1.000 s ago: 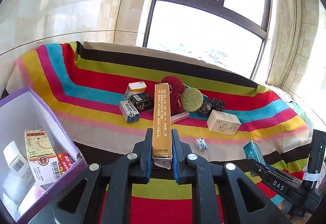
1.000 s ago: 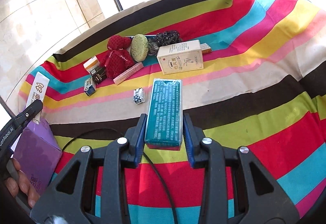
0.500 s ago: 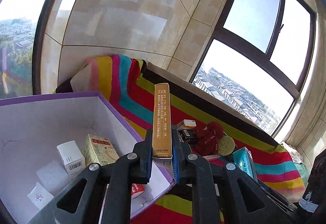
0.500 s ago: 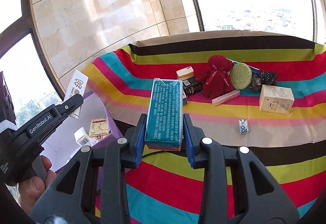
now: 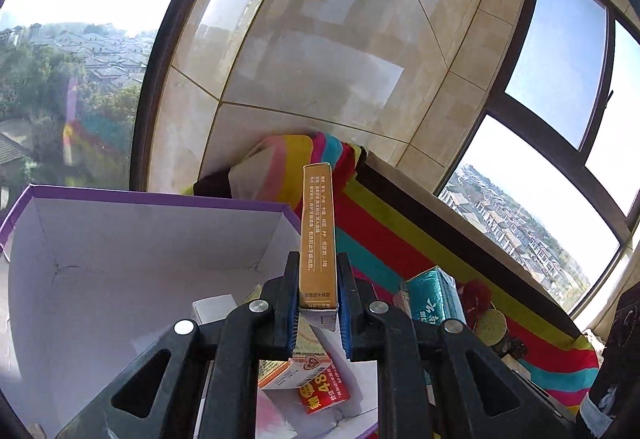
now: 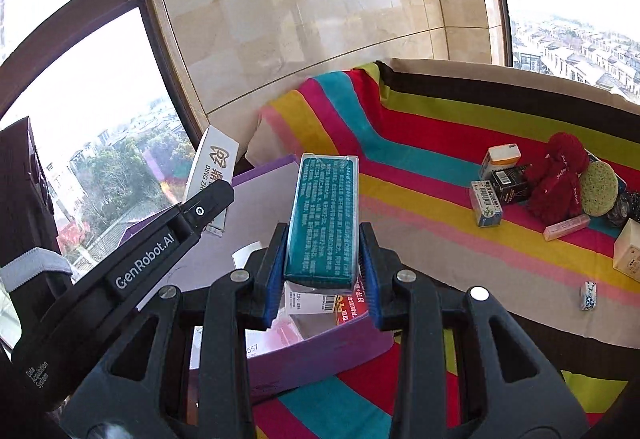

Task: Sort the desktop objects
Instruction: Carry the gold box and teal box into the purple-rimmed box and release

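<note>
My left gripper is shut on a long gold box, held over the open purple box with a white inside. From the right wrist view the same long box shows its white face in the left gripper, above the purple box. My right gripper is shut on a teal tissue pack, which hangs over the purple box's near right corner. The teal pack also shows at the right of the left wrist view. Small cartons lie inside the purple box.
On the striped cloth at the right lie a red knitted toy, a green round sponge, several small boxes, a pink tube, a beige carton and a small blue-white wrapper. A tiled wall and windows stand behind.
Both grippers have swung left from the table's middle to over the purple box, each still gripping its item. The views have rolled, and the loose objects now lie far right.
</note>
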